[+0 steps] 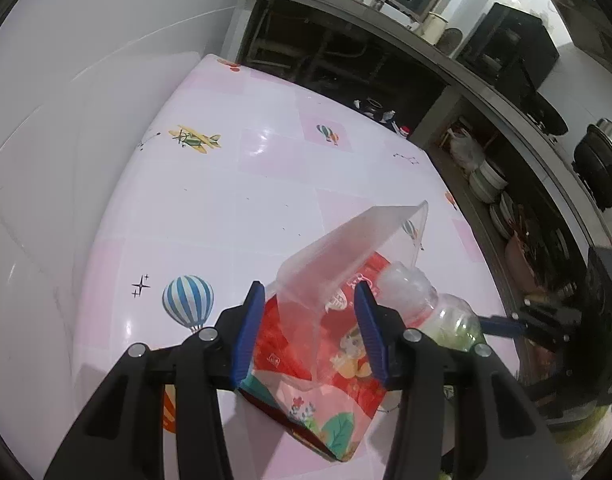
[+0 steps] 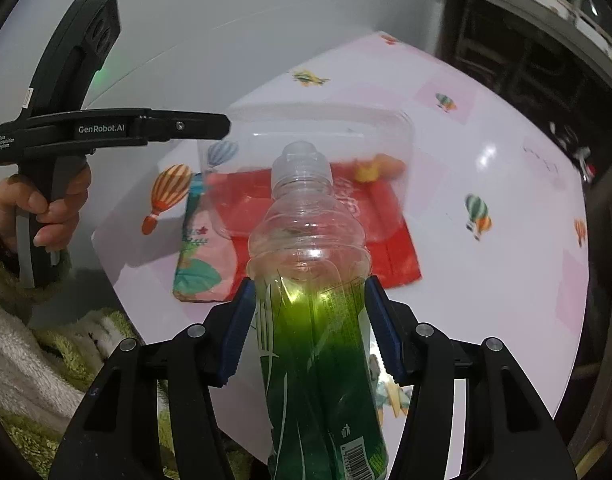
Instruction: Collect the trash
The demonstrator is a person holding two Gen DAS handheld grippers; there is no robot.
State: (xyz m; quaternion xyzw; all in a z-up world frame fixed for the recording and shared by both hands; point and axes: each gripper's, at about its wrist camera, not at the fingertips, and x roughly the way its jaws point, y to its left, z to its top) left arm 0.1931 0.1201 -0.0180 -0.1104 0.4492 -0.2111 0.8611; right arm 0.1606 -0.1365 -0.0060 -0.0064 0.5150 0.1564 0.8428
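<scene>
The right gripper (image 2: 310, 328) is clenched on a bottle (image 2: 306, 280), its blue pads pressing the green label on both sides. The bottle is clear plastic, lies along the fingers, and its cap points toward 12 o'clock over the table (image 2: 486, 300).

The left gripper (image 1: 312, 320) has its fingers spread apart around a clear container (image 1: 346, 252); the pads do not visibly press it, so it looks released. The container stands tilted over a red bag (image 1: 326, 380) that lies flat on the table, at the near edge. In the left wrist view the bottle (image 1: 426, 304) is at 3 o'clock from the container, just beside it. The person's left hand (image 2: 54, 208) grips the black handle at 9 o'clock.
</scene>
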